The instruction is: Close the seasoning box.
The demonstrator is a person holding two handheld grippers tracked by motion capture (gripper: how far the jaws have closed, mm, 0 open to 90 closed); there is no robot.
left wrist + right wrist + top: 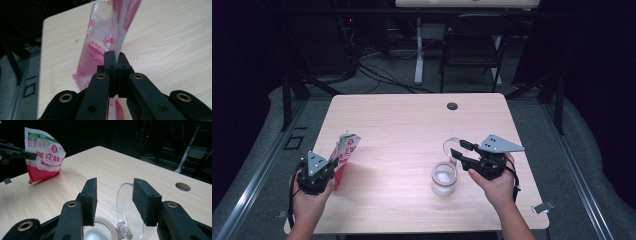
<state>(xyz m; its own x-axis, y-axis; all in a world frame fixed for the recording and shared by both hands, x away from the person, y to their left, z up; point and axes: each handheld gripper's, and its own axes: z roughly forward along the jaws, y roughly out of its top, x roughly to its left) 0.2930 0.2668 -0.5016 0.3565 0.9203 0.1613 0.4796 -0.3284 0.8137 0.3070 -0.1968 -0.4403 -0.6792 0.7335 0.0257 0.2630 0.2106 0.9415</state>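
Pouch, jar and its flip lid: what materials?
Pouch: thin glossy plastic film, printed red and white, creased, partly see-through. Jar: clear, glass or hard plastic, can't tell which. Lid: clear rigid plastic by its look, hinged open.

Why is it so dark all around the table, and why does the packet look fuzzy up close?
High view: light falls on the table, the room behind stays dark. Left gripper view: the packet sits close to the camera, so its print blurs. Right gripper view: the clear lid shows faint glare.
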